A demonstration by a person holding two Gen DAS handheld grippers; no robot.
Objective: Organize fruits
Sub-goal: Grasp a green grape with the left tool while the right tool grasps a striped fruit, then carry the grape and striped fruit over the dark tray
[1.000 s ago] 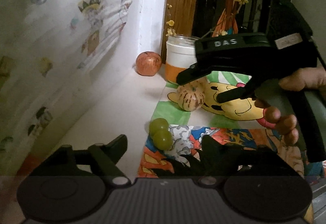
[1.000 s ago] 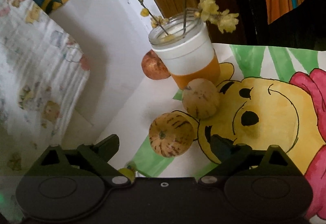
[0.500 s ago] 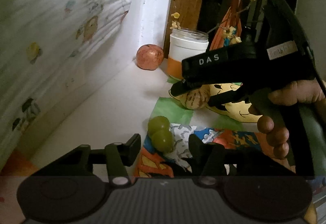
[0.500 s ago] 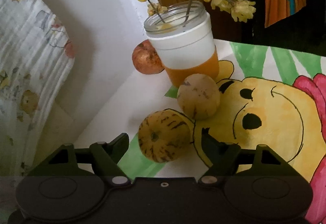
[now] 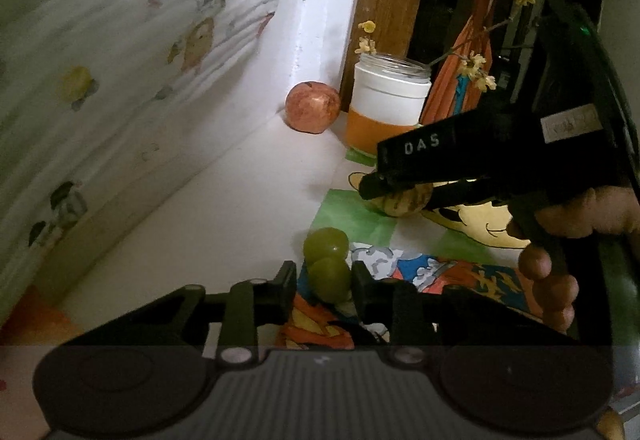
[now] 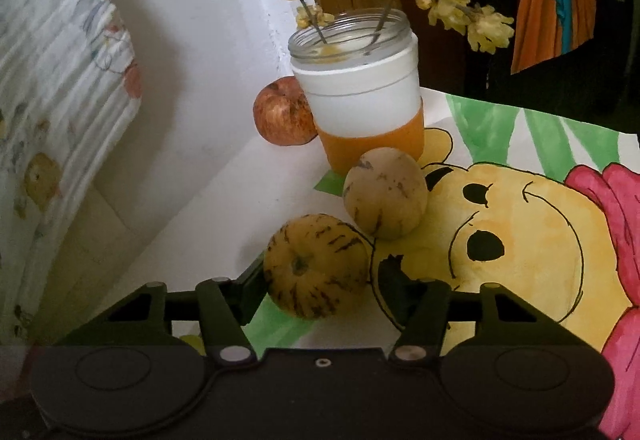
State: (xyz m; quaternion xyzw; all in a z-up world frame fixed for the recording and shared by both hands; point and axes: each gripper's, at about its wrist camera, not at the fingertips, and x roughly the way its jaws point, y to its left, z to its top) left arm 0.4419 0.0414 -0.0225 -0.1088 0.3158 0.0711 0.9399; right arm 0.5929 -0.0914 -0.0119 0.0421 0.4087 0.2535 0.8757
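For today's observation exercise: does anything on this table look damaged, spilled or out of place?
Nothing is spilled or knocked over. The jar stands upright. The one oddity is the apple, whose skin shows dark, bruise-like blotches. It sits apart, behind the jar against the wall.

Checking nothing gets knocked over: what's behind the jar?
Behind the jar sits a red apple, partly hidden by it, against the white wall; the apple's right side is covered.

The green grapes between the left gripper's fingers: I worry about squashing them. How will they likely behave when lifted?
The green grapes look smooth and round, so they could slip or roll if the left gripper loosens. They are probably soft, so a hard squeeze may burst them. The two seem stuck together; the far one might drop off when lifted.
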